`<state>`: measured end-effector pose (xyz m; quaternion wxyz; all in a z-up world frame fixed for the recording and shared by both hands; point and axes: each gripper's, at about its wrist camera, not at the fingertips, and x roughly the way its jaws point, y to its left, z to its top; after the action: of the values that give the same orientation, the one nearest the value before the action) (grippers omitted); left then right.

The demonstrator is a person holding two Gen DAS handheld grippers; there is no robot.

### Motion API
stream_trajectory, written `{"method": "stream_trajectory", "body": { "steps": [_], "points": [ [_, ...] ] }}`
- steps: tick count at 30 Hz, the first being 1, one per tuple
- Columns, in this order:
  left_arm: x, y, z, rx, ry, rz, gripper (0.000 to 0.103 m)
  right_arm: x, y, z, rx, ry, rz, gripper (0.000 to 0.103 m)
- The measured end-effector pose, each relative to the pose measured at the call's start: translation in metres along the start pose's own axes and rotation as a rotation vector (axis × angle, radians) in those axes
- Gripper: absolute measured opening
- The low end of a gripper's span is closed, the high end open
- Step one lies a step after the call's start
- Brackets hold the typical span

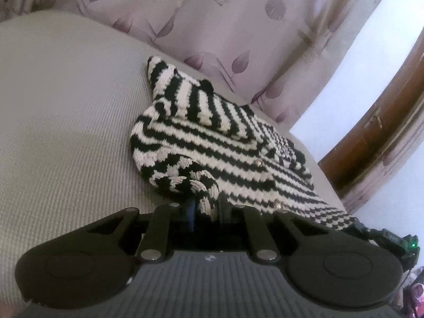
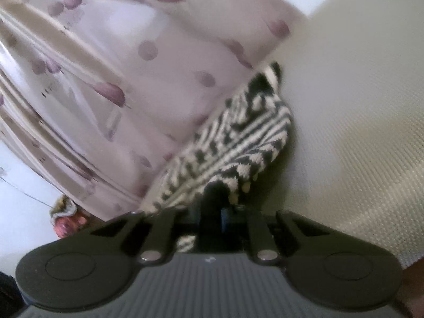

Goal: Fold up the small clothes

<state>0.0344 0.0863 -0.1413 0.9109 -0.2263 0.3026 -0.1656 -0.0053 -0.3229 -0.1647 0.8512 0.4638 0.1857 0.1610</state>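
A small black-and-white striped knitted garment (image 1: pixel 212 143) lies on a grey ribbed mat (image 1: pixel 66 132), partly folded with a sleeve laid across its top. My left gripper (image 1: pixel 205 204) is shut on the garment's near edge, where a roll of knit bunches between its fingers. In the blurred right wrist view the same striped garment (image 2: pixel 233 137) stretches away from me, and my right gripper (image 2: pixel 217 198) is shut on its near edge. Both pairs of jaws stand close together with fabric pinched in them.
A curtain (image 1: pixel 225 26) with purple leaf print hangs just behind the mat, and the curtain (image 2: pixel 106 79) fills the left of the right wrist view. A brown wooden frame (image 1: pixel 384 132) stands at the right. The mat (image 2: pixel 357 106) extends to the right of the garment.
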Motion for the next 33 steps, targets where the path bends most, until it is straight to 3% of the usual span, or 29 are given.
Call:
{"method": "stream_trajectory", "body": {
  "steps": [11, 33],
  "points": [
    [-0.011, -0.03, 0.019, 0.064, -0.137, 0.006, 0.015, 0.008, 0.01, 0.019, 0.073, -0.065, 0.109, 0.013],
    [0.031, -0.053, 0.105, 0.025, -0.33, 0.017, 0.015, 0.06, 0.027, 0.115, -0.004, -0.117, 0.116, 0.013]
  ]
}}
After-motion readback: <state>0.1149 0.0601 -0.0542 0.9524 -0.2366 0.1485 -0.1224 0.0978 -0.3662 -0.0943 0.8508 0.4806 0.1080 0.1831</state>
